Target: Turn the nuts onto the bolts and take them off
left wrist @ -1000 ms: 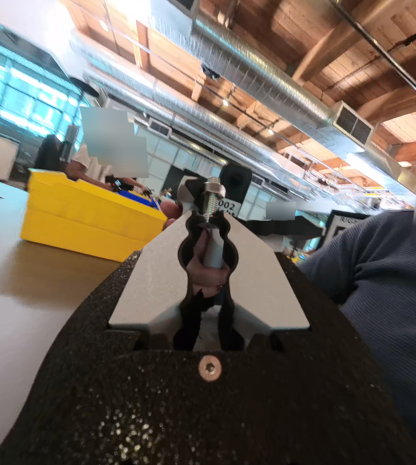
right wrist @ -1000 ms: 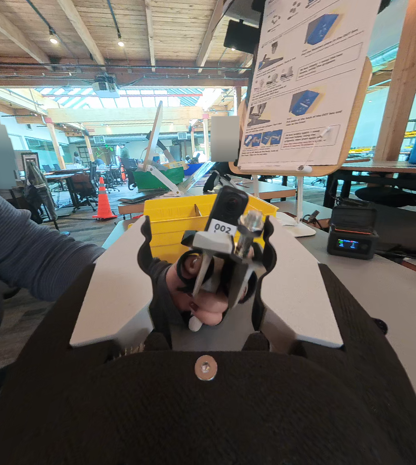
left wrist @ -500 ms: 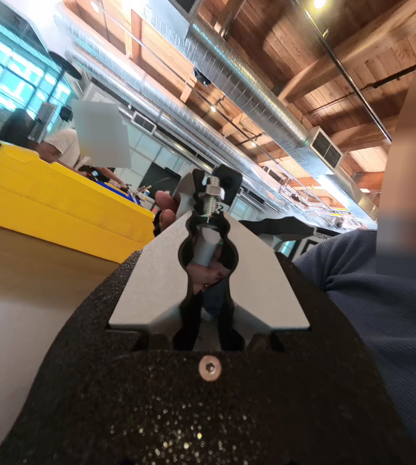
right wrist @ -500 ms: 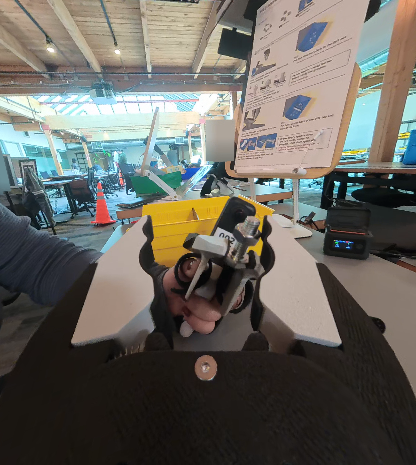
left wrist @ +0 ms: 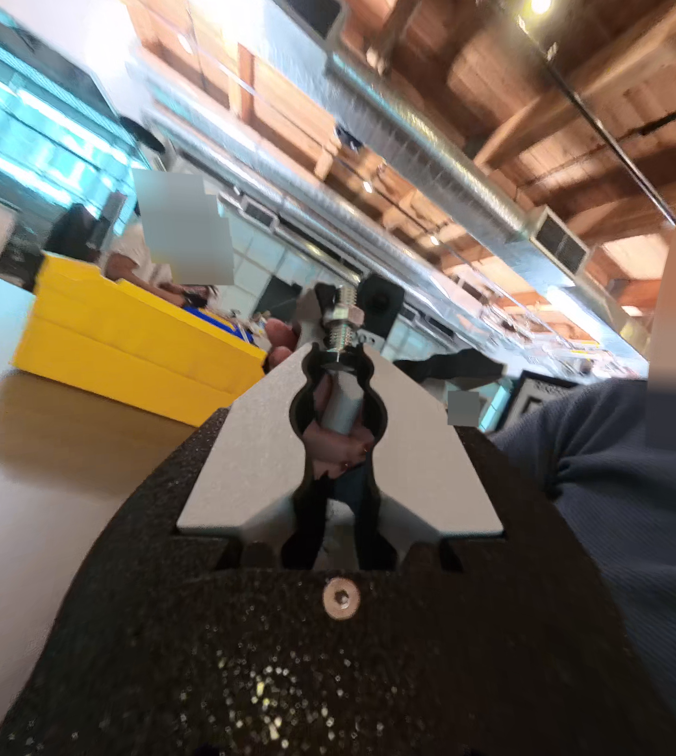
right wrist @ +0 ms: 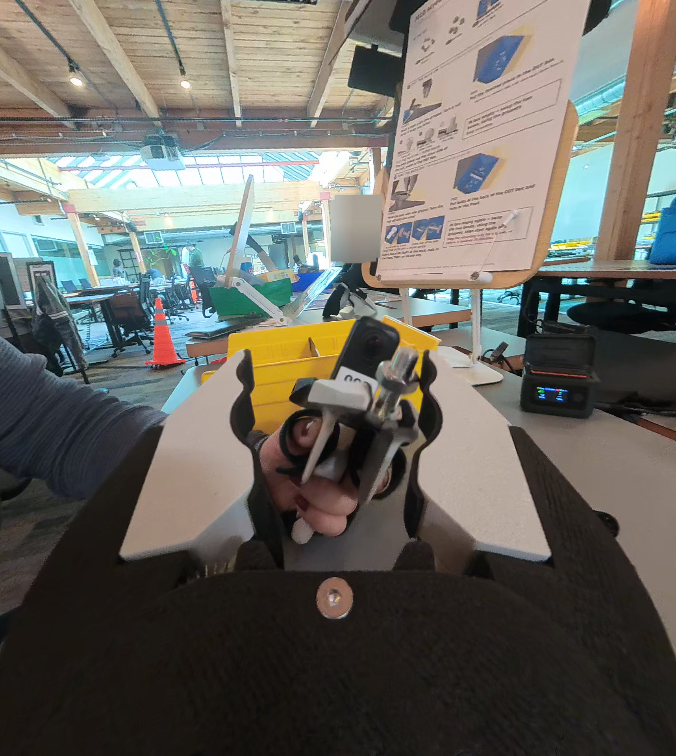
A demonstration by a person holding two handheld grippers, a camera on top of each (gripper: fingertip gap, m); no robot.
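Observation:
My left gripper (left wrist: 338, 354) is shut on the head end of a threaded steel bolt (left wrist: 338, 333), which sticks out past its tips. A hex nut (left wrist: 344, 315) sits partway down the thread, with bare thread above it. In the right wrist view the bolt (right wrist: 387, 403) and nut (right wrist: 393, 378) stand between the fingers of my right gripper (right wrist: 336, 368). That gripper is open wide. The nut is close to its right finger (right wrist: 430, 380), and I cannot tell if they touch. A hand holds the left gripper's handle behind.
A yellow bin (left wrist: 131, 335) stands on the table (left wrist: 41, 450) behind the grippers; it also shows in the right wrist view (right wrist: 287, 368). An instruction sheet on a stand (right wrist: 479, 143) and a small black device with a screen (right wrist: 557, 388) are at the right. Only a small space, under 4 cm, lies between the two pairs of fingers.
The nut sat at the bolt's tip a second ago and now sits lower, with thread showing above it. The left gripper has tilted while still holding the bolt.

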